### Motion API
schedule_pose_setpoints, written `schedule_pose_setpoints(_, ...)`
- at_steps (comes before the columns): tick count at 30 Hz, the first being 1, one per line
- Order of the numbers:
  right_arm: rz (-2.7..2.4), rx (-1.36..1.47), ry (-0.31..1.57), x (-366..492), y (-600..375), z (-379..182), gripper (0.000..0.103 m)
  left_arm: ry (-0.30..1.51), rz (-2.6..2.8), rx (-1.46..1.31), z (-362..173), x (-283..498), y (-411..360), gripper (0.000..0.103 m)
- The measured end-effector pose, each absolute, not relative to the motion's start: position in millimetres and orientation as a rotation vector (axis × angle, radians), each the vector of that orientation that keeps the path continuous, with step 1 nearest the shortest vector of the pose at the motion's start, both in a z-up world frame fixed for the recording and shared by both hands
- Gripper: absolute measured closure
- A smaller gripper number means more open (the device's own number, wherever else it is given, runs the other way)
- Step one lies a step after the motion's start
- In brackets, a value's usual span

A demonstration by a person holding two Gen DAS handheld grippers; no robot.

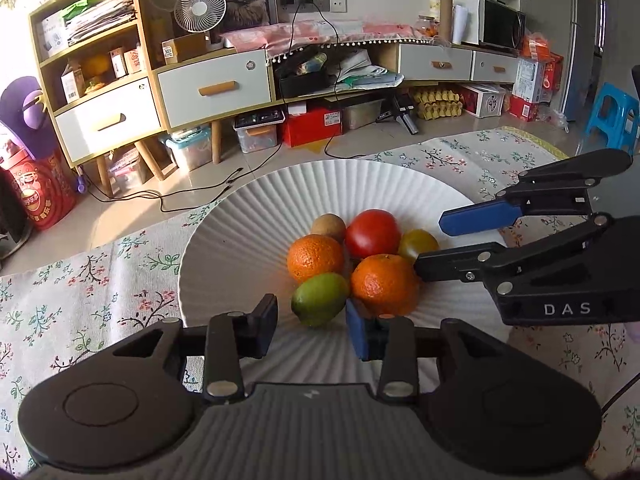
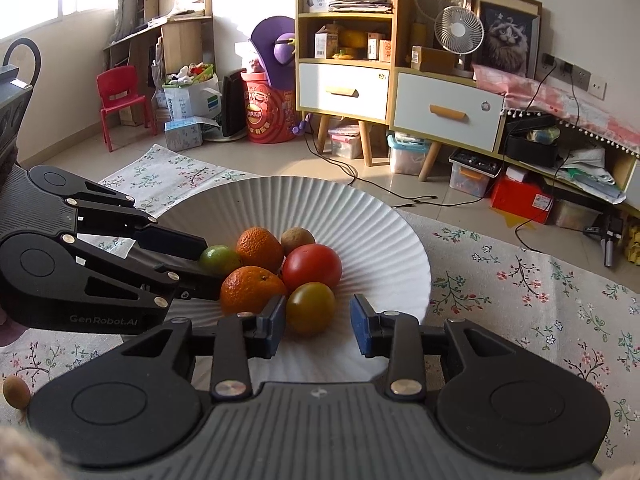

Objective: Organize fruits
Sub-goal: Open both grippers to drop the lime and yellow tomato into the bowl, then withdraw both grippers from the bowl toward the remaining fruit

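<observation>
A white ribbed plate (image 1: 224,240) sat on a floral tablecloth (image 2: 520,292), holding a cluster of six fruits at its centre. The left gripper (image 1: 312,326) had its fingers spread open, empty, with a green lime (image 1: 319,299) lying just ahead between them, its long axis running left to right. The right gripper (image 2: 318,326) was likewise open and empty, a yellow-green tomato (image 2: 310,307) directly ahead between its fingers. One small brown fruit (image 2: 16,392) lay off the plate, at the near left.
</observation>
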State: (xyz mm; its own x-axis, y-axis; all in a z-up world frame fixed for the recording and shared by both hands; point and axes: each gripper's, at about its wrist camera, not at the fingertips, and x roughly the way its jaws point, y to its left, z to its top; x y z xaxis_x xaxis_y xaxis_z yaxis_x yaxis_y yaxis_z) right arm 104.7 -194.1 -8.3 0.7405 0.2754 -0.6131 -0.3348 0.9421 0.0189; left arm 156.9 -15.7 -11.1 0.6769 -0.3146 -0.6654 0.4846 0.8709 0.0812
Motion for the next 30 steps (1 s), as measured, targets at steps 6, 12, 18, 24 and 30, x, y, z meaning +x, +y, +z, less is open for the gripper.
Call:
schedule_pose_setpoints(6,0.333,-0.101,0.647,96,-195,-1,0.061,0.685,-0.453,0.247,-4,146,-14,0.061)
schedule_pose_setpoints(12,0.313,-0.084,0.633,81,-199,9,0.049,0.681,-0.446,0.229,4,126,-11,0.05)
schedule_pose_setpoints(18,0.29,-0.039,0.635,63,-204,14,0.035,0.692,-0.414,0.214,9,101,-3,0.029)
schedule_pose_setpoints(24,0.274,-0.019,0.648,43,-202,17,0.021,0.699,-0.374,0.186,13,77,10,0.017)
schedule_pose_setpoints(30,0.264,0.008,0.666,26,-198,18,0.009,0.716,-0.327,0.171,13,57,22,0.009)
